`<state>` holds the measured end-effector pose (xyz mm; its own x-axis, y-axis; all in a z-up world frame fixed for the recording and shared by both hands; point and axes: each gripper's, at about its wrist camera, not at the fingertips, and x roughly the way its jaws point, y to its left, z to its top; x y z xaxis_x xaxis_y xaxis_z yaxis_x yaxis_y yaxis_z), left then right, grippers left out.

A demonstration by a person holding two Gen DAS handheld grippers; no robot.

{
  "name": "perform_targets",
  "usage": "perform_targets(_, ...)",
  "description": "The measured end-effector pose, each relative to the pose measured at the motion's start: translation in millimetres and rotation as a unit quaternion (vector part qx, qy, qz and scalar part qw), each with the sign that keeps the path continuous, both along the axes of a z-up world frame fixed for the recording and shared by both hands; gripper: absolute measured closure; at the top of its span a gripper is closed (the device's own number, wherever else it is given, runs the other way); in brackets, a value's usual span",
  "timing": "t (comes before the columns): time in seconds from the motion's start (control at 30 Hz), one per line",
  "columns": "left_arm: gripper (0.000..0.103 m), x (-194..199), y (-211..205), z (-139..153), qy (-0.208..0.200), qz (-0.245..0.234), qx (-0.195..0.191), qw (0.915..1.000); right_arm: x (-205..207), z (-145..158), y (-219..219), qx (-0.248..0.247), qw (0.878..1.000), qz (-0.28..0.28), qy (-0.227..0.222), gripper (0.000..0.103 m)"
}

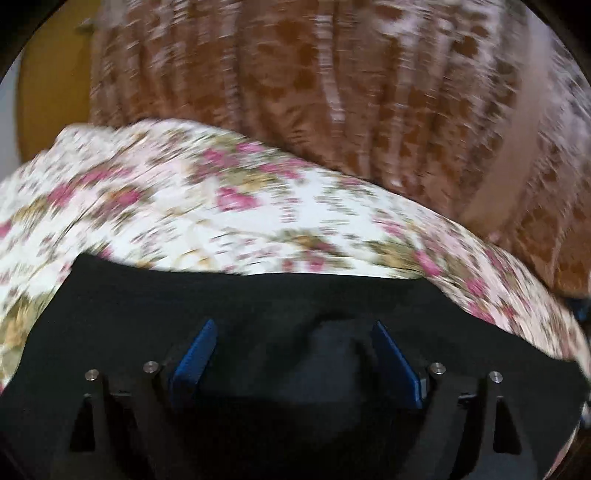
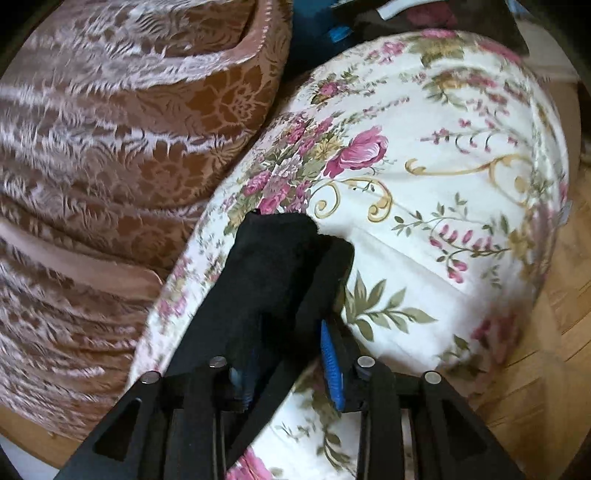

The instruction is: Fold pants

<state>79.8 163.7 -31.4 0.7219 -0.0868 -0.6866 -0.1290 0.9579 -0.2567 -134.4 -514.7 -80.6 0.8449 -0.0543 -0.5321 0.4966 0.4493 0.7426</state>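
The black pants (image 1: 258, 302) lie spread on a white floral sheet (image 1: 184, 199). In the left wrist view my left gripper (image 1: 291, 332) hovers over the black cloth with its blue pads (image 1: 195, 354) wide apart and nothing between them. In the right wrist view my right gripper (image 2: 288, 350) is shut on a bunched fold of the black pants (image 2: 288, 254), which sticks out ahead of the blue fingers (image 2: 330, 365) above the floral sheet (image 2: 424, 184).
A brown and white patterned cover (image 1: 332, 74) lies beyond the sheet; it also shows in the right wrist view (image 2: 110, 129) at the left. Wooden floor (image 2: 535, 369) shows at the right edge. Dark clutter (image 2: 332, 29) lies at the top.
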Motion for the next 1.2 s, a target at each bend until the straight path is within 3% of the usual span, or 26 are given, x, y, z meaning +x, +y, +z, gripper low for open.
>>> perform_targets(0.13, 0.016, -6.6, 25.4, -10.2, -0.011, 0.018, -0.066, 0.9976, -1.5, -2.6, -1.9, 0.03, 0.999, -0.013, -0.027, 0.059)
perform_targets(0.2, 0.015, -8.2, 22.5, -11.4, -0.017, 0.014, -0.059, 0.998, 2.8, 0.9, 1.5, 0.013, 1.0, -0.001, -0.023, 0.054)
perform_targets(0.37, 0.011, -9.0, 4.9, -11.3, -0.012, 0.002, -0.014, 0.9998, 15.6, 0.7, 3.2, -0.017, 1.0, -0.008, -0.011, 0.054)
perform_targets(0.47, 0.011, -9.2, 3.5, -12.4, -0.013, 0.002, -0.009, 0.9999, 29.7, 0.9, 3.0, -0.031, 0.999, -0.022, 0.013, 0.066)
perform_targets(0.53, 0.011, -10.3, 4.0, -12.9, -0.015, 0.002, -0.011, 0.9998, 37.5, 2.7, 4.6, -0.036, 0.999, -0.021, 0.033, 0.08)
perform_targets(0.6, 0.011, -10.9, 5.2, -13.3, -0.017, 0.002, -0.016, 0.9997, 38.9, 8.2, 7.0, -0.032, 0.999, -0.023, 0.025, 0.083)
perform_targets(0.73, 0.011, -11.8, 6.4, -13.4, -0.021, 0.002, -0.021, 0.9996, 36.1, 34.3, 20.0, -0.057, 0.998, -0.023, 0.01, 0.085)
perform_targets(0.93, 0.011, -13.6, 6.9, -13.0, -0.025, 0.002, -0.026, 0.9993, 32.5, 97.9, 61.7, -0.149, 0.988, 0.0, -0.029, 0.085)
perform_targets(1.2, 0.011, -15.4, 8.7, -13.1, -0.031, 0.002, -0.035, 0.9989, 39.2, 169.5, 149.3, -0.259, 0.957, 0.067, -0.109, 0.085)
